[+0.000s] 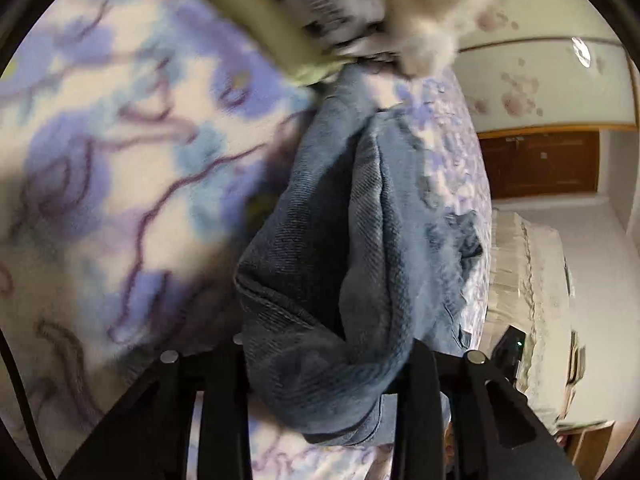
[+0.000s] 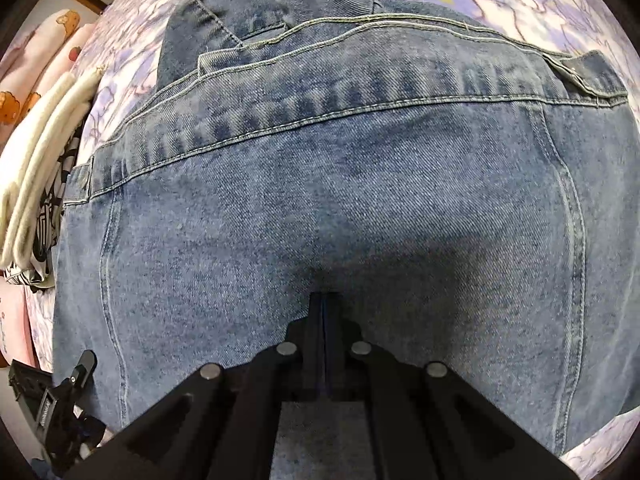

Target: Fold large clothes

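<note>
While the left gripper (image 1: 324,364) is holding a bunched fold of the denim jacket (image 1: 352,240) between partly open jaws, the cloth is trailing away from it along its pointing line, lifted over the floral bedspread (image 1: 120,160). The right gripper (image 2: 325,304), jaws fully together and gripping nothing, is pointing steeply down, apparently pressing on the jacket's flat back panel (image 2: 320,184). The left is therefore the hand placed to carry the fold across.
</note>
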Demonstrator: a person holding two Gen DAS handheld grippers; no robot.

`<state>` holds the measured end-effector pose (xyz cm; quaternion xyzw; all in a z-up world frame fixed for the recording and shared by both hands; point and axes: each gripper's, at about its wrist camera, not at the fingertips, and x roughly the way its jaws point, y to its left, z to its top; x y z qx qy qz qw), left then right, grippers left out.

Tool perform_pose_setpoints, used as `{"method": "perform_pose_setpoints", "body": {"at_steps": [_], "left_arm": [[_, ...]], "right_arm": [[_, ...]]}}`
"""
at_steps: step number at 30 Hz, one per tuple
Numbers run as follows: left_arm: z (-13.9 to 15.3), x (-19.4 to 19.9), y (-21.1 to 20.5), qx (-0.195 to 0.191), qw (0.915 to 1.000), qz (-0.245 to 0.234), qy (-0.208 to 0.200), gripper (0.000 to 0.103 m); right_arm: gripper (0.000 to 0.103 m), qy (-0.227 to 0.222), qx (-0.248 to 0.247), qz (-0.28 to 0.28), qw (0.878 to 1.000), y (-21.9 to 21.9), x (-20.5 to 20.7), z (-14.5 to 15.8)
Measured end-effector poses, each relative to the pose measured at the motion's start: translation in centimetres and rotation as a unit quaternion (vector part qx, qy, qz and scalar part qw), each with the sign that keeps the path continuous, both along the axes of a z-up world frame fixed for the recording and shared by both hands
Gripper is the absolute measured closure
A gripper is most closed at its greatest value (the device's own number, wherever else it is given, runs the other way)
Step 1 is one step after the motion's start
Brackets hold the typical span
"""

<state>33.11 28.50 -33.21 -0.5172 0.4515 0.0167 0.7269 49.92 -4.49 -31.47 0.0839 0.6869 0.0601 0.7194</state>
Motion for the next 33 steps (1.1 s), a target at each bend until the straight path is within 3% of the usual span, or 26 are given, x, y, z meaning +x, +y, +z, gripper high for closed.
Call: {"method": "perform_pose_setpoints", "body": {"at_steps": [4,8,13,16,19,24,27,33], "left_arm": [[4.4,0.5,-2.2,0.085,0.9959,-0.024,-0.022,0.083],[9.9,1.0,-4.8,0.123,0.9893,-0.027,-0.075,0.086],[17.1,1.9,-12.1,0.179,0.9719,-0.065,-0.139,0.086],[19.7,2.0,-16.3,0.164,0.9699,-0.07,-0.166,0.086],[21.0,2.5,-20.5,0.164,0.9665,-0.075,-0.183,0.086],[21.2,2.7,-28.0,0.158,0.9645,-0.1,-0.186,0.086],[20.4,3.4,-33.4,0.172,0.9569,-0.137,-0.189,0.086],[18.7,4.5,-41.7,0.177,0.9512,-0.175,-0.183,0.086]], "right_arm": [[0.103,-0.017,0.016,-0.001,1.0,-0.6,-0.8,-0.1],[0.103,-0.025,0.045,0.004,0.999,-2.4,-1.7,-0.3],[0.103,-0.037,0.07,0.031,0.996,-5.1,-2.8,0.2],[0.103,-0.03,0.086,0.056,0.994,-6.0,-2.7,0.4],[0.103,-0.015,0.116,0.076,0.99,-7.3,-2.3,0.5],[0.103,0.016,0.177,0.062,0.982,-9.9,-1.4,-0.1],[0.103,0.018,0.181,0.077,0.98,-11.4,-1.2,0.2],[0.103,-0.002,0.216,0.036,0.976,-20.1,-0.9,1.4]]}}
